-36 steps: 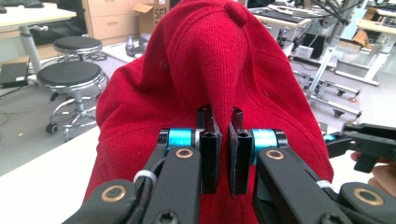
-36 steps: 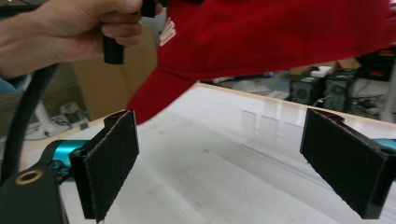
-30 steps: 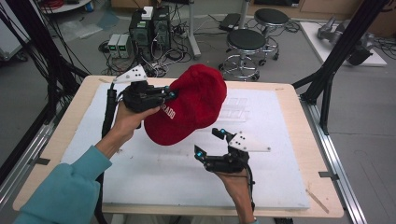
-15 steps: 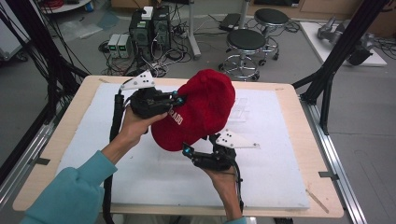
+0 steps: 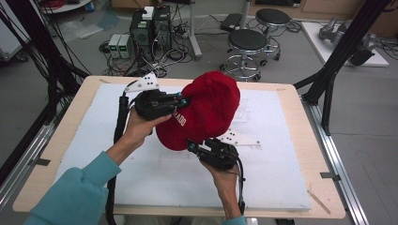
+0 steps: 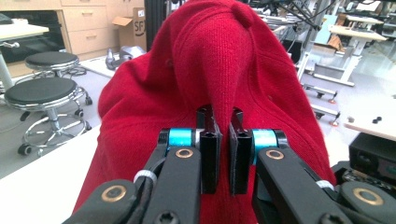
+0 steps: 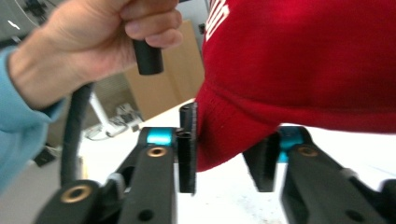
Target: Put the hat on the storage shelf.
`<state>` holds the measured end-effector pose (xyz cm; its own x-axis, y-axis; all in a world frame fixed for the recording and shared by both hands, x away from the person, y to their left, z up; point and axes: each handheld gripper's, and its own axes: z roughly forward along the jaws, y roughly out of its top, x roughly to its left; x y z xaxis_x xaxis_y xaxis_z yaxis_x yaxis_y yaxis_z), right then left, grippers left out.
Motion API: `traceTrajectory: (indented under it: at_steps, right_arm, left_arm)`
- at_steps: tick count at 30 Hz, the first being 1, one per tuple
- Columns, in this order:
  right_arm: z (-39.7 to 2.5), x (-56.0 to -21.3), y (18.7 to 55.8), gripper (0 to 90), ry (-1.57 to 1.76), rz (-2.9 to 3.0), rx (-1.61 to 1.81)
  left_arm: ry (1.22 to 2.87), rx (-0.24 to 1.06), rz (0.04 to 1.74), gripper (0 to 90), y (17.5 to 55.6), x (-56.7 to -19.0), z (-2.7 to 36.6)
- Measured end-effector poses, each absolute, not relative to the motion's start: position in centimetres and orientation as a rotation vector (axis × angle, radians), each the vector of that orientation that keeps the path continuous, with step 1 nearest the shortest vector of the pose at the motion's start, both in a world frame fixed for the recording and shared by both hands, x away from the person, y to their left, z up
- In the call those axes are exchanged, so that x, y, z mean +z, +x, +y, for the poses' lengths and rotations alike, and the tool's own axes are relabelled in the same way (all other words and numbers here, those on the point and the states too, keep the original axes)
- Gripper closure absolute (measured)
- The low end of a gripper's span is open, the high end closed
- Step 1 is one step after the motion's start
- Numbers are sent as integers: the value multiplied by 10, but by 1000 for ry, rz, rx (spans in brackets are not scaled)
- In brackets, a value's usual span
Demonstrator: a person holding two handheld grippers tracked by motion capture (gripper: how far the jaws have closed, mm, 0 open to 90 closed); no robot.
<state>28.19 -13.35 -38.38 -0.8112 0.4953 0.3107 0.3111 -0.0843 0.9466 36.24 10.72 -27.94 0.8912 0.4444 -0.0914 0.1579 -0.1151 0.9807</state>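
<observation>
I'm holding the red cap (image 5: pixel 206 115) above the white bench (image 5: pixel 141 173), lifted clear of it. My left gripper (image 6: pixel 219 123) is pinching a fold of its crown, jaws pressed nearly together. My right gripper (image 7: pixel 226 140) is spread wide, the cap's lower edge sitting between its jaws.

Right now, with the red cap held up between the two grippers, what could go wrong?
1. The left gripper pinches only a thin fold of the cap; the cloth might slip out and the cap drop to the table.
2. The right gripper is open around the cap's lower edge; closing now might catch just the rim, a weak hold.
3. If the grippers pull apart once both hold, the cap could stretch or tear free.
</observation>
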Motion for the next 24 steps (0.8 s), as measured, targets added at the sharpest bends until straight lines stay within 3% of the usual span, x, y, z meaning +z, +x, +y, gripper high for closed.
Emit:
traceTrajectory:
  at_steps: [3,13,16,17,20,21,23,24]
  right_arm:
    - [-135,-383,283,847,885,2028,2083]
    - [-136,-382,280,853,890,2048,2078]
    - [-136,-382,279,853,889,2058,2053]
    - [-136,-383,279,853,897,2073,2025]
    - [-136,-383,279,854,904,2081,2011]
    - [-137,-383,279,854,900,2080,2010]
    - [-138,-383,279,854,917,2069,2007]
    - [-138,-383,279,854,917,2069,2007]
  left_arm:
    - [1684,250,456,858,362,-280,106]
    - [1708,249,459,834,363,-281,106]
    - [1712,251,473,769,364,-281,108]
    - [1708,255,480,609,364,-281,108]
    - [1700,239,504,354,367,-282,111]
    - [1706,229,508,354,369,-283,111]
    - [1738,211,527,106,372,-285,113]
    - [1738,211,527,106,372,-285,113]
